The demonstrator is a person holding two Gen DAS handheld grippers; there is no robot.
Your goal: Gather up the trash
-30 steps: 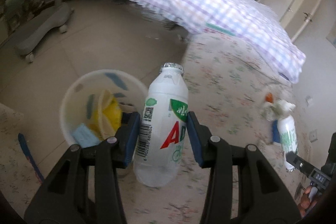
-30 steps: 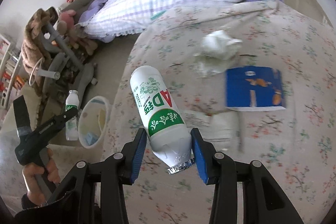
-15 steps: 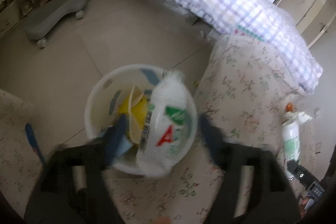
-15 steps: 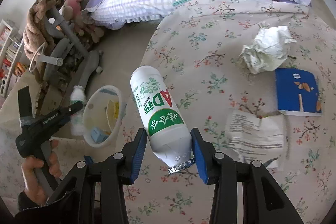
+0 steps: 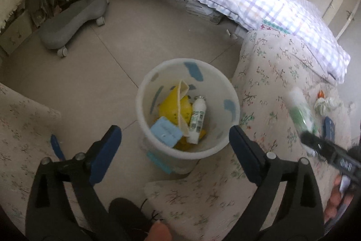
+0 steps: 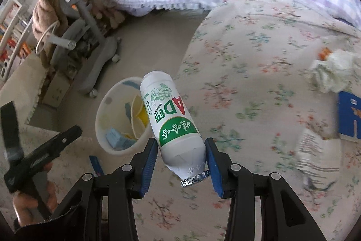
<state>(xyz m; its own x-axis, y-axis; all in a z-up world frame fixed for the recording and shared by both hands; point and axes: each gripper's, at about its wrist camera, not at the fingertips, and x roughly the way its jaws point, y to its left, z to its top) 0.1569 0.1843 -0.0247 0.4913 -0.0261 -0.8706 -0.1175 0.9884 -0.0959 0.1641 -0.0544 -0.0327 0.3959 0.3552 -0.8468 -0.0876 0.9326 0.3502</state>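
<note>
Left tool gapes over my white plastic bin; right tool clamps a white, green-labelled drink bottle.

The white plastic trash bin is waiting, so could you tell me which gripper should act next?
Right. The right gripper is shut on a white plastic drink bottle near the white plastic trash bin; the left gripper is open, empty.

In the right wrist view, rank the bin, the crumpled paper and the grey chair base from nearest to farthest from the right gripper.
1. Bin, just ahead-left of the right gripper.
2. Crumpled paper, far right on the floral cover.
3. Grey chair base, beyond the bin, upper left.
</note>
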